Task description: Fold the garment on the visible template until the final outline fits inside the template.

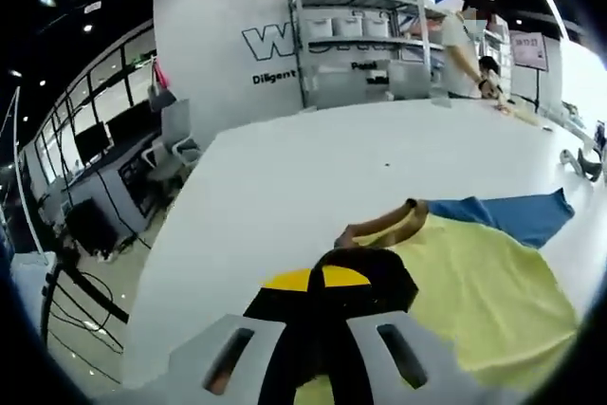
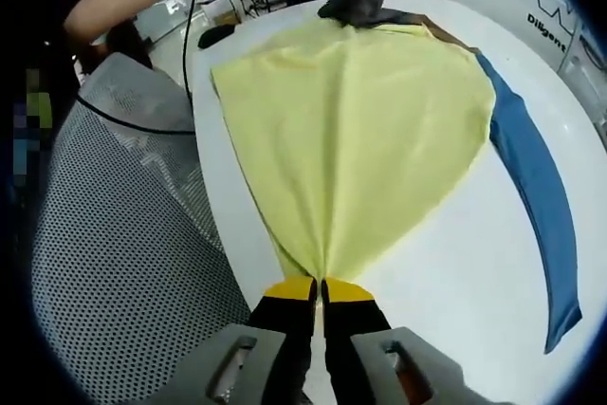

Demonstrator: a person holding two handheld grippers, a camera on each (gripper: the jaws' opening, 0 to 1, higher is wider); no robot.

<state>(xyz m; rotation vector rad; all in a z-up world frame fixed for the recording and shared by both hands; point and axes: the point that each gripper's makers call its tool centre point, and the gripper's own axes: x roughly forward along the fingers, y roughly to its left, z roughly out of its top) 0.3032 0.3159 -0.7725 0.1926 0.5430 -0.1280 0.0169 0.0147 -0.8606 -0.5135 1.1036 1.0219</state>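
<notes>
Grippers pinch the yellow shirt (image 2: 351,130): right gripper (image 2: 320,288) closed on one end, left gripper (image 1: 316,278) closed on the other.

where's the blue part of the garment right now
In the right gripper view the blue part lies flat on the white table, along the right edge of the yellow fabric. In the left gripper view it sits beyond the yellow, right of centre.

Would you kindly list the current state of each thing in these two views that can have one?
Yellow garment: pulled taut between both grippers, lying on the white table.
Blue template: flat on the table, partly covered by the garment.
Left gripper: shut on the garment's collar end.
Right gripper: shut on the garment's edge.
Mesh chair: standing beside the table.
</notes>
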